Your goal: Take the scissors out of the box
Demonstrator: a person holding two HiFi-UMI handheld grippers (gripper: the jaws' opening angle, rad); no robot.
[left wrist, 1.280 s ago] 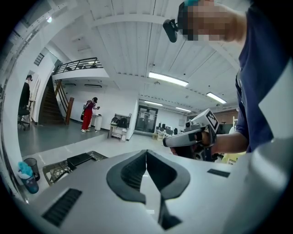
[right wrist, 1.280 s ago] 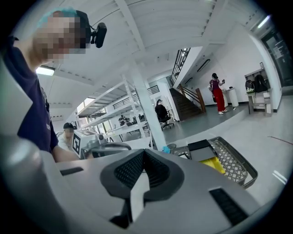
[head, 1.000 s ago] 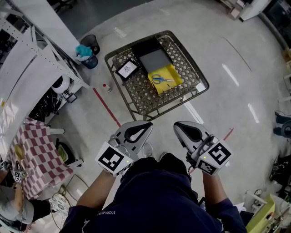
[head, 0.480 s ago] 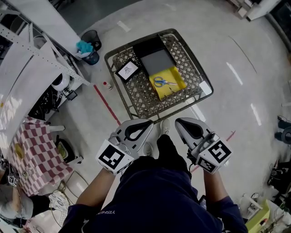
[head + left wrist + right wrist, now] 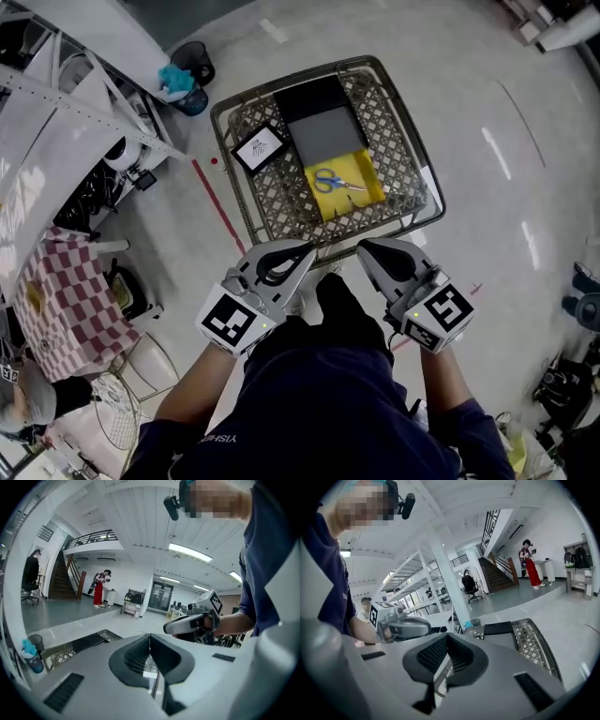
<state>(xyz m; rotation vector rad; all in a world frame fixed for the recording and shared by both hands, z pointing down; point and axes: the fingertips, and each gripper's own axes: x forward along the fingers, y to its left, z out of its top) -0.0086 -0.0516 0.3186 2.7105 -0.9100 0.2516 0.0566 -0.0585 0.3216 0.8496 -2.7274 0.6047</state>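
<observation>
**A:** In the head view, where were the scissors (image 5: pixel 336 181)?

**B:** Flat in the yellow box (image 5: pixel 349 202), by the middle of the basket's (image 5: pixel 412 141) near edge. Their long axis ran along that edge, with the blue handles to the left and the blades to the right.

**A:** And the claws?

**B:** Both were outside the basket, just short of its near edge, with their tips aimed at it. The left claw (image 5: pixel 302 251) and the right claw (image 5: pixel 366 247) sat side by side, and the scissors lay ahead, between their two lines. Neither claw looked clearly nearer. The handles were on the left claw's side and the blades on the right's.

**A:** What did the left gripper view show?

**B:** Its jaws were pressed together with nothing between them. A corner of the basket showed low on the left, but no scissors.

**A:** And the right gripper view?

**B:** The same: jaws together and empty. The basket's right edge and a black box (image 5: pixel 499 628) showed beyond them. The scissors were not in sight.

**A:** So what did the reach depend on?

**B:** As I judged it, either claw had to open, pass forward and down over the near edge, and meet the scissors across their long axis.
</observation>
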